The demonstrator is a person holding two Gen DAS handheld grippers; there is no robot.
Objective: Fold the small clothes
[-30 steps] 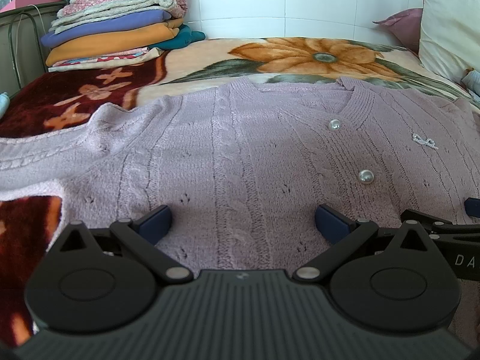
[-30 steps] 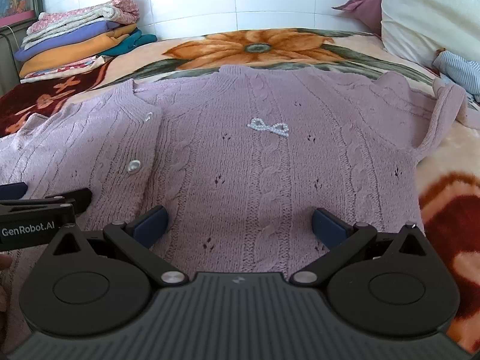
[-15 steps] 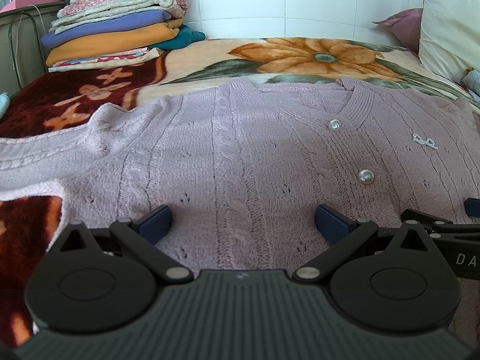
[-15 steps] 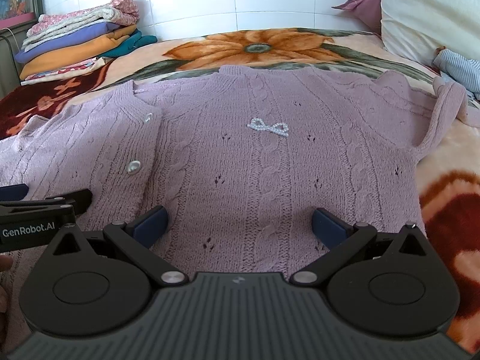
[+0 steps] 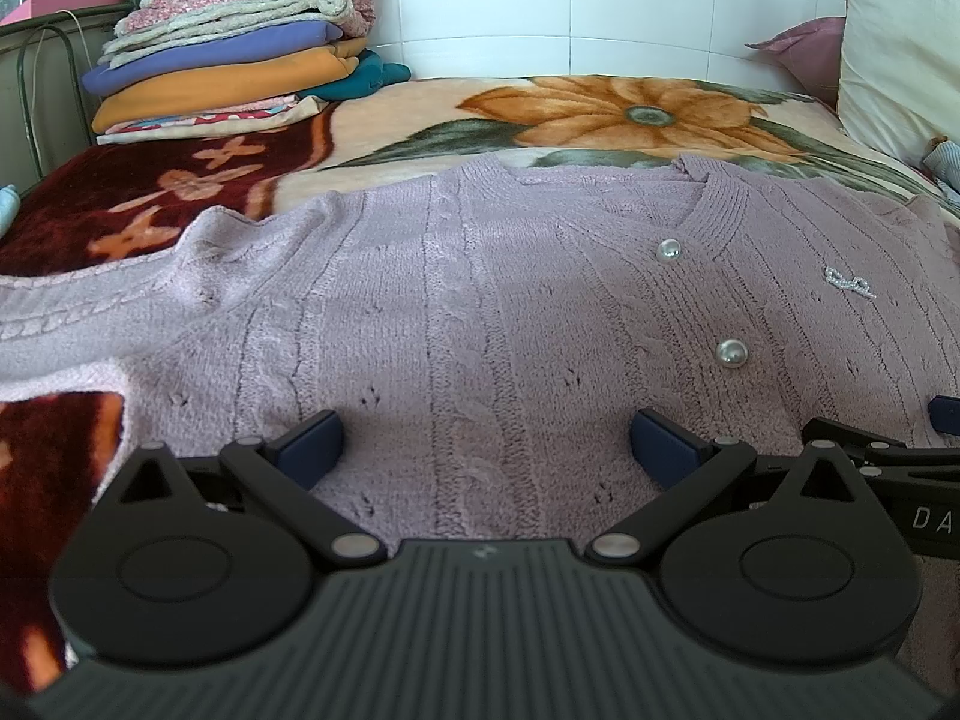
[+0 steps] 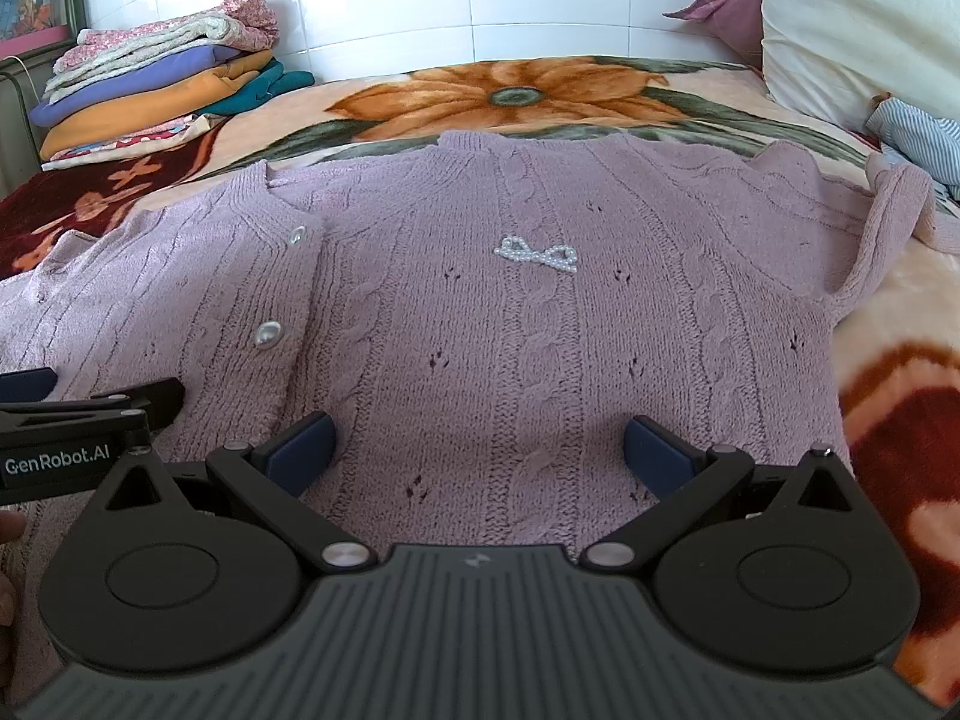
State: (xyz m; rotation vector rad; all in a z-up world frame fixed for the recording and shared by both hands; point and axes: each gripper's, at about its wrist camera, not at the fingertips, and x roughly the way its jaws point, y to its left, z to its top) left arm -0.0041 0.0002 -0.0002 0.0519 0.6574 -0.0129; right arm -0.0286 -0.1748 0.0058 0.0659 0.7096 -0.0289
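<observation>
A lilac cable-knit cardigan [image 5: 456,312] lies spread flat, front side up, on a bed covered by a blanket [image 5: 600,114] printed with a large orange flower and dark red patches. The left claw [image 5: 486,447] sits low over the cardigan's lower left half, its two blue-padded fingers spread wide with nothing between them but the knit beneath. The right claw [image 6: 477,450] is just beside it, over the lower right half, also spread wide and holding nothing. Two pearl buttons [image 5: 732,353] run along the cardigan's closed front band, and a small beaded bow [image 6: 536,253] is pinned on the chest. One sleeve [image 5: 66,324] stretches out to the left; the other sleeve [image 6: 888,222] lies folded near the right edge. At the far left corner of the bed is a stack of folded clothes [image 5: 240,66]. A white pillow [image 6: 858,24] leans against the tiled wall on the right.
</observation>
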